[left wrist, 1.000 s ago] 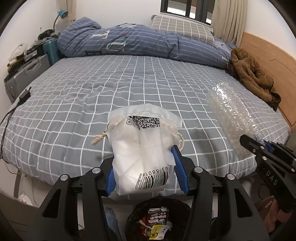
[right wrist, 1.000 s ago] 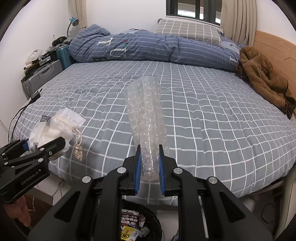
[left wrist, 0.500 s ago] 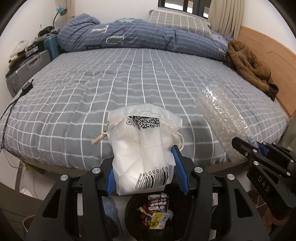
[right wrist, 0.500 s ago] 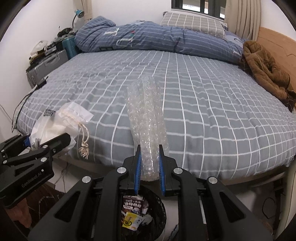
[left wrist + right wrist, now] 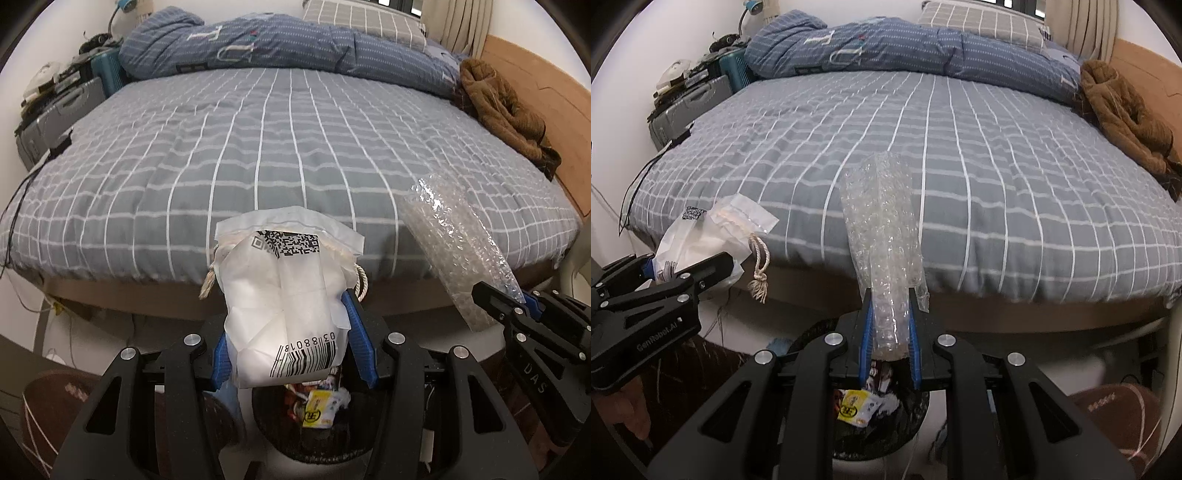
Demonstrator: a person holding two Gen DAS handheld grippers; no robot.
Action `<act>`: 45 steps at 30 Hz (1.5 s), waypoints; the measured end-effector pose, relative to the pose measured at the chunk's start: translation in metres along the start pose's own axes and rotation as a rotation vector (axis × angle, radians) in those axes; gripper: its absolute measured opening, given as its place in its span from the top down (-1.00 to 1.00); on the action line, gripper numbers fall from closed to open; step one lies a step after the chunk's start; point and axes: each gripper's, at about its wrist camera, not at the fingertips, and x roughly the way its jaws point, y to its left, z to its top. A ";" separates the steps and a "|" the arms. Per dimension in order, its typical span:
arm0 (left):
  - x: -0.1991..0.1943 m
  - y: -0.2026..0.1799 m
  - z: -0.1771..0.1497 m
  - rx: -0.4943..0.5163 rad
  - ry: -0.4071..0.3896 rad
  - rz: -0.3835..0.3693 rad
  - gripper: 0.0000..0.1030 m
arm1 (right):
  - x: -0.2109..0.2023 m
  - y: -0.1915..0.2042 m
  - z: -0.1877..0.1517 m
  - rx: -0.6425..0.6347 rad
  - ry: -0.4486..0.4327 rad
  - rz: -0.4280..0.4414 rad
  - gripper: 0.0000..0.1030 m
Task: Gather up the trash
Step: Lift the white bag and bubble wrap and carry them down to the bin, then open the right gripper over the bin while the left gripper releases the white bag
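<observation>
Above the black trash bin (image 5: 314,435) at the bed's foot, 2 items are held for dropping: a white pouch (image 5: 286,314) clamped by the left gripper (image 5: 291,354), bubble wrap (image 5: 882,251) pinched by the right gripper (image 5: 889,339).

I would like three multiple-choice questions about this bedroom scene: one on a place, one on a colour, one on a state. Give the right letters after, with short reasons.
1. Where is the trash bin?
A. on the bed
B. on the floor below both grippers
C. beside the pillow

2. What colour is the garment lying at the bed's far right side?
A. brown
B. red
C. white

3. What is the state of the right gripper?
A. open and empty
B. shut on the white bag
C. shut on the bubble wrap

Answers:
1 B: the bin shows under the fingers in both views.
2 A: its fabric is brown.
3 C: its blue pads pinch the wrap; the left gripper holds the white bag.
</observation>
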 end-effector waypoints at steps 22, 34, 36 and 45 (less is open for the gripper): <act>0.088 0.026 -0.057 -0.025 0.247 0.013 0.00 | 0.105 0.017 -0.068 -0.066 0.354 0.050 0.69; 0.101 0.060 -0.076 -0.081 0.292 0.017 0.00 | 0.135 0.036 -0.077 -0.108 0.408 0.066 0.50; 0.102 0.063 -0.080 -0.085 0.299 0.016 0.00 | 0.136 0.037 -0.077 -0.109 0.402 0.065 0.41; 0.106 0.034 -0.077 -0.023 0.297 -0.024 0.00 | 0.109 0.006 -0.058 -0.050 0.253 -0.003 -0.23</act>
